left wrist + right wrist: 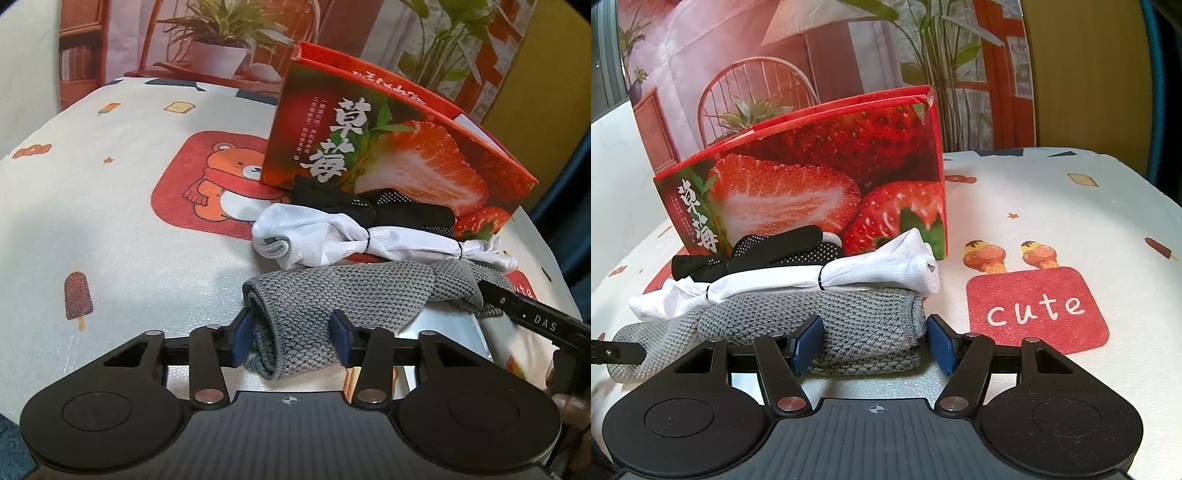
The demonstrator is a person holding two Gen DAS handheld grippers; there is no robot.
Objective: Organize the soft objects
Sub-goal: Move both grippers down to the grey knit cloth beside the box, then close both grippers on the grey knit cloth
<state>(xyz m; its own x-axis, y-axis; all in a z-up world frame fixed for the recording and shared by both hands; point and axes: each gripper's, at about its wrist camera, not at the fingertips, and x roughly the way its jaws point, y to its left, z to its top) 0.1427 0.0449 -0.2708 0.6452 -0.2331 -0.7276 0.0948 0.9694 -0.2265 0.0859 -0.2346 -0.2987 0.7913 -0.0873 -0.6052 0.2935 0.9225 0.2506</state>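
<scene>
While both hand-held grippers (291, 338) (873, 341) straddle the grey sock (332, 291), the strawberry box's (849, 147) contents stay hidden.

The black sock (373, 208) is lying mostly hidden behind the white sock (332, 236), and both are covering the lower front of the strawberry box (388, 147), whose inside is not showing. The small print on the box is staying too fine to read. The grey sock (849, 332) is hiding whether the blue pads (809, 343) are pressing on it.
</scene>
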